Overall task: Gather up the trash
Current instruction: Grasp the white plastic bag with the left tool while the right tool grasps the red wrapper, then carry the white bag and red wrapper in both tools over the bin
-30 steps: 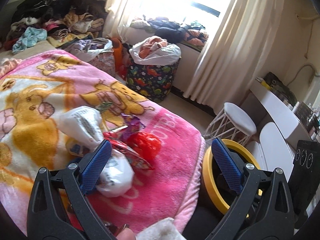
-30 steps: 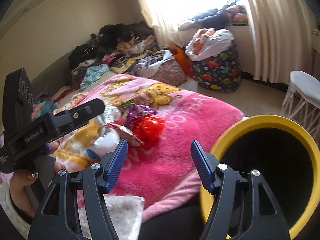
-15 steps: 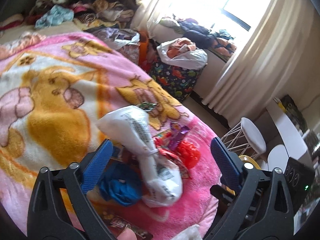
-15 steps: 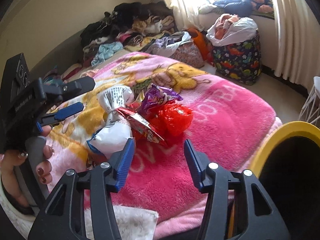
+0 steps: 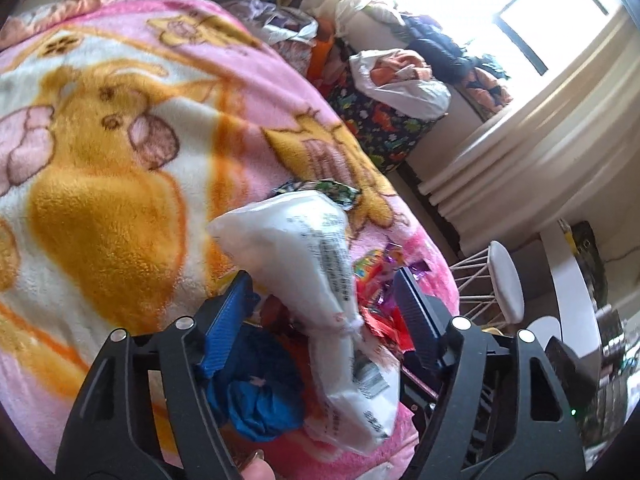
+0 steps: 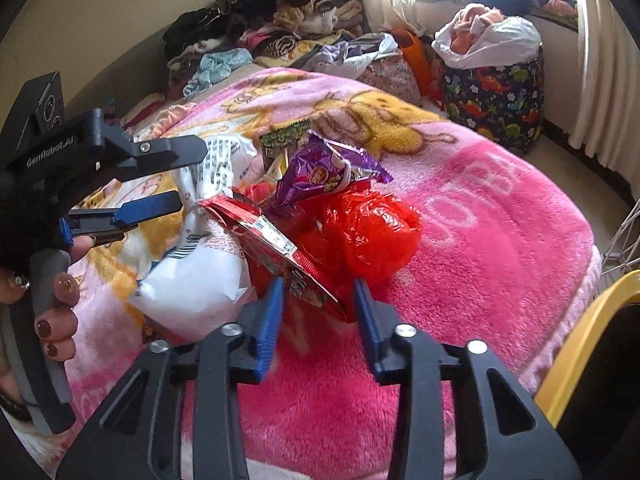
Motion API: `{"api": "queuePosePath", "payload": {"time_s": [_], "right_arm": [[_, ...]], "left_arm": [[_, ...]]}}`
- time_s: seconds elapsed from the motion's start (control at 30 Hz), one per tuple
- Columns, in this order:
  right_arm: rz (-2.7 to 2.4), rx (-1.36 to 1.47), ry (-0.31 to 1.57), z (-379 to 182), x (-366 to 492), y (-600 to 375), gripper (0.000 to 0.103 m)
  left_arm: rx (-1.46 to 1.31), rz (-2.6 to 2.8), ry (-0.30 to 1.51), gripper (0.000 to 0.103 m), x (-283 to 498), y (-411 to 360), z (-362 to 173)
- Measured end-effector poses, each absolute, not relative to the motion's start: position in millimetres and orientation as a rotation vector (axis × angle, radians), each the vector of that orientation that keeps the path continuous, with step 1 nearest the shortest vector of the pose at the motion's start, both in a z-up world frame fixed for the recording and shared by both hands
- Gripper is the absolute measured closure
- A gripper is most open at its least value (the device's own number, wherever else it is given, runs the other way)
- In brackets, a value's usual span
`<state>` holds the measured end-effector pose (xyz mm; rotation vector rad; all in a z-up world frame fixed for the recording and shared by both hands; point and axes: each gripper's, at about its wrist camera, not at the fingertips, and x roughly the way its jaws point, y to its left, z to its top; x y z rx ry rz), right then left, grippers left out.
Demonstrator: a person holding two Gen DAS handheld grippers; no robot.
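A heap of trash lies on the pink cartoon blanket (image 5: 120, 184). A white printed bag (image 5: 304, 248) sits between the fingers of my left gripper (image 5: 322, 288), whose jaws are closing; the pads do not touch it. A blue crumpled wrapper (image 5: 256, 400) lies under the left finger. In the right wrist view, a flat red wrapper (image 6: 280, 248) pokes between the closing jaws of my right gripper (image 6: 318, 292), with no pad pressing on it. Behind it lie a red plastic bag (image 6: 368, 228) and a purple wrapper (image 6: 320, 176). The left gripper (image 6: 180, 178) straddles the white bag's (image 6: 200, 280) twisted neck.
A yellow-rimmed bin (image 6: 580, 320) stands at the bed's near right corner. Piled clothes (image 6: 280, 20) fill the bed's far end. A dinosaur-print basket (image 6: 496, 104) with a white sack stands on the floor by the curtains. A white stool (image 5: 506, 284) is beside the bed.
Both grippers have come down and closer to the trash heap, and both pairs of jaws have narrowed. The white bag now lies between the left fingers, the red wrapper between the right.
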<state>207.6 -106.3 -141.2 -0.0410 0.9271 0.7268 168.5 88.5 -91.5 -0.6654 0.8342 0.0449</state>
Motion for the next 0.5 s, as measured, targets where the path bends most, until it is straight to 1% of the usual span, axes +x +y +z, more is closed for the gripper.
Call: {"api": "queuePosePath", "payload": {"time_s": [0.03, 0.07, 0.13, 0.17, 0.23, 0.3, 0.37, 0.5], "right_arm": [[0.741, -0.041, 0.937, -142, 208, -105, 0.081], [0.751, -0.042, 0.938, -142, 208, -104, 0.088], [0.769, -0.044, 0.93, -140, 204, -104, 0.091], [0.779, -0.042, 0.927, -139, 200, -104, 0.094], [0.79, -0.035, 0.919, -136, 195, -104, 0.095], [0.794, -0.022, 0.91, -133, 189, -107, 0.097], [0.792, 0.0, 0.905, -131, 183, -113, 0.098], [0.784, 0.032, 0.876, -124, 170, -126, 0.098]], "left_arm": [[-0.672, 0.049, 0.845, 0.042, 171, 90, -94], [-0.677, 0.052, 0.854, 0.045, 173, 91, -95], [-0.685, 0.059, 0.872, 0.051, 175, 92, -100], [-0.688, 0.059, 0.879, 0.056, 176, 92, -101], [-0.7, 0.053, 0.884, 0.061, 176, 92, -104], [-0.701, 0.041, 0.873, 0.068, 173, 91, -102], [-0.709, 0.022, 0.856, 0.072, 170, 90, -98], [-0.707, -0.012, 0.807, 0.073, 161, 86, -86]]}}
